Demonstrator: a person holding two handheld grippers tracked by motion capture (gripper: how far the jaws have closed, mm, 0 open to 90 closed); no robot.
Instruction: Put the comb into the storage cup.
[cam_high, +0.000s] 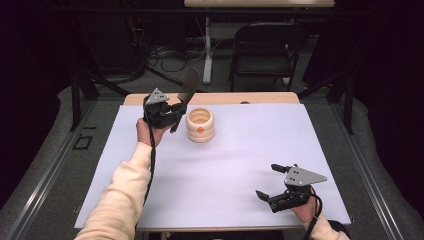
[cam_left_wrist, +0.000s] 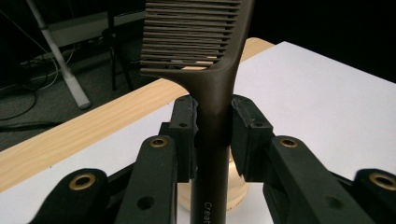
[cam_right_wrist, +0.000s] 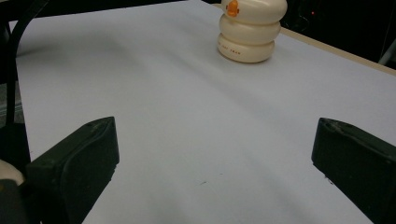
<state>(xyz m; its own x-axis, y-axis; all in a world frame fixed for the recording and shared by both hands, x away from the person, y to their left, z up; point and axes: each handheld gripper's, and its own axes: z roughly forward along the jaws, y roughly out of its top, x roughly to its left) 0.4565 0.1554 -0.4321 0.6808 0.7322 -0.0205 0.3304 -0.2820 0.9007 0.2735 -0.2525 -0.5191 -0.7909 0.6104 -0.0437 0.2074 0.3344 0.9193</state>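
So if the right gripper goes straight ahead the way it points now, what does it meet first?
Probably nothing near: the right gripper, jaws open, points across bare white sheet. The cream holder stands far ahead, slightly right of the centre line, so it might be reached last or passed by; depth is unclear.

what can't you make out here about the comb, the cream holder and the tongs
- Comb: the left gripper view's top edge cuts off its teeth; the print on the handle runs off the bottom edge.
- Cream holder: the right gripper view's top edge cuts its rim; its small print is too small to read. In the high view its inside is too small to check.
- Left tongs: in the high view the pads are too small to make out.
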